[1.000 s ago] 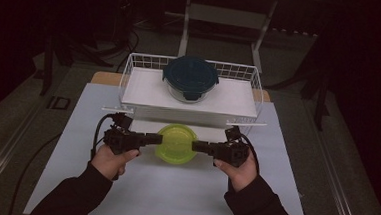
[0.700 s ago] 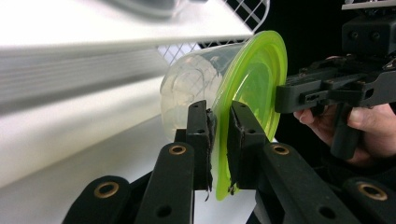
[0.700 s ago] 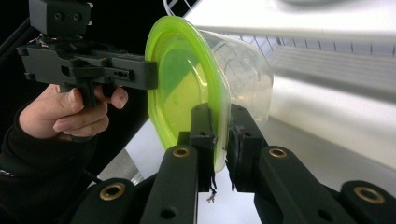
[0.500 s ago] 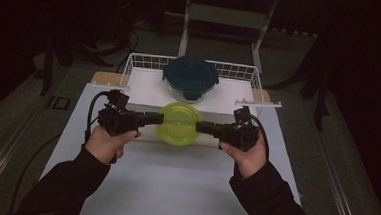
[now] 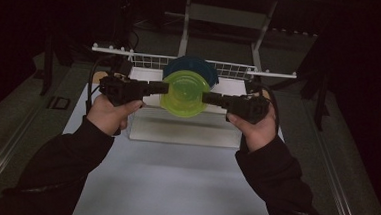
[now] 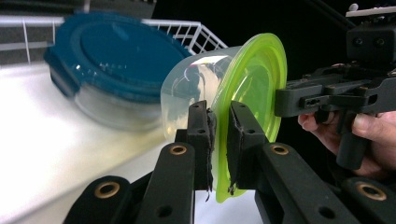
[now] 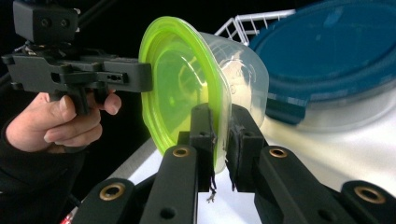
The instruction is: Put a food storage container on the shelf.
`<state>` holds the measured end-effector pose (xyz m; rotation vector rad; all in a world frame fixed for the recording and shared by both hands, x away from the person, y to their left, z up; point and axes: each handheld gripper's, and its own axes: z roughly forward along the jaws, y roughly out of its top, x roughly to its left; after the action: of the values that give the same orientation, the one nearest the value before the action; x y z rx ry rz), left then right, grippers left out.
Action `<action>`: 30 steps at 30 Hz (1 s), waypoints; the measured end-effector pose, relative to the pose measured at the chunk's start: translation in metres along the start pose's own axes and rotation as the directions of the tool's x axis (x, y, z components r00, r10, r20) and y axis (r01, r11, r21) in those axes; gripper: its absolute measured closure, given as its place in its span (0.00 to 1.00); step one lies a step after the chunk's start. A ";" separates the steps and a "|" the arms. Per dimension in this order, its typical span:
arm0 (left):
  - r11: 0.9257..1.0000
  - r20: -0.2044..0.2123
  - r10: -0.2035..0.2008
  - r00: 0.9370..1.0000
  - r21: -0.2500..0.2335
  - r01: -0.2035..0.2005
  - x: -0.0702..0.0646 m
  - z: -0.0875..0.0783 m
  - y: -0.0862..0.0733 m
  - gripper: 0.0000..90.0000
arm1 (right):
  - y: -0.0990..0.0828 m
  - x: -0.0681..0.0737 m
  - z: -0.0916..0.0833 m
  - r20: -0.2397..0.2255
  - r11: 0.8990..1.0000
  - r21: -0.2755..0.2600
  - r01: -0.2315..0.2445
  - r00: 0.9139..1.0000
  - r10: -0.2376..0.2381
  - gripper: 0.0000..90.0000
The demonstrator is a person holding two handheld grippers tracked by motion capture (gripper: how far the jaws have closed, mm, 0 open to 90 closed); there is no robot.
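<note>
A clear tub with a lime-green lid [image 5: 185,93] hangs in the air, tipped on its side so the lid faces the person. My left gripper [image 5: 165,88] is shut on the lid's left rim and my right gripper [image 5: 205,97] is shut on its right rim. In the left gripper view the pads [image 6: 220,122] pinch the green rim [image 6: 254,84], with the right gripper [image 6: 286,100] beyond it. The right gripper view has its pads [image 7: 222,126] on the rim [image 7: 177,88], and the left gripper [image 7: 145,77] on the far side.
Behind the tub a white wire basket [image 5: 233,70] holds a bigger container with a dark blue lid [image 5: 191,63], also seen close by as the blue-lidded container [image 6: 116,56] [image 7: 327,51]. The white table [image 5: 173,186] lies below, with dark floor around it.
Both grippers have risen together, carrying the green-lidded tub up off the table to the height of the basket. The tub has tipped so its lid faces the person.
</note>
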<state>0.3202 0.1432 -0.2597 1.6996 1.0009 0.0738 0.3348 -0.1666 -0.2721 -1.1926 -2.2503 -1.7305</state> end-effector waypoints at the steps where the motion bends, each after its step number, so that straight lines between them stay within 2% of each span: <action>1: 1.000 -0.005 0.007 1.000 -0.005 -0.007 0.000 0.000 0.005 0.89 | 0.004 0.000 0.000 0.003 1.000 -0.002 0.005 1.000 -0.005 0.91; 8: 1.000 -0.026 0.021 0.999 -0.013 -0.021 0.004 0.003 0.026 0.89 | 0.027 -0.004 0.003 0.012 1.000 -0.014 0.012 1.000 -0.012 0.91; 13: 1.000 -0.039 -0.004 0.999 -0.007 0.003 0.014 0.014 0.040 0.89 | 0.041 -0.012 0.009 0.047 1.000 -0.013 -0.001 0.999 0.001 0.91; 17: 1.000 -0.054 -0.014 0.998 0.010 0.015 0.020 0.025 0.049 0.89 | 0.047 -0.023 0.014 0.064 0.999 -0.015 -0.029 0.997 0.030 0.90; 21: 0.998 -0.038 -0.048 0.998 0.031 0.049 0.031 0.035 0.053 0.89 | 0.050 -0.035 0.018 0.065 0.998 -0.007 -0.061 0.996 0.061 0.90; 23: 0.998 -0.043 -0.048 0.998 0.040 0.049 0.034 0.039 0.053 0.89 | 0.051 -0.039 0.020 0.059 0.997 0.000 -0.078 0.995 0.078 0.90; 25: 0.997 -0.039 -0.062 0.997 0.040 0.064 0.036 0.042 0.054 0.89 | 0.052 -0.042 0.022 0.076 0.997 0.007 -0.079 0.994 0.079 0.90; 30: 0.995 -0.038 -0.088 0.995 0.037 0.089 0.042 0.048 0.059 0.88 | 0.057 -0.048 0.024 0.071 0.994 0.011 -0.110 0.992 0.109 0.89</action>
<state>0.4056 0.1313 -0.2475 1.6918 1.1101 0.0277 0.4116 -0.1680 -0.2588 -1.3667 -2.1854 -1.6545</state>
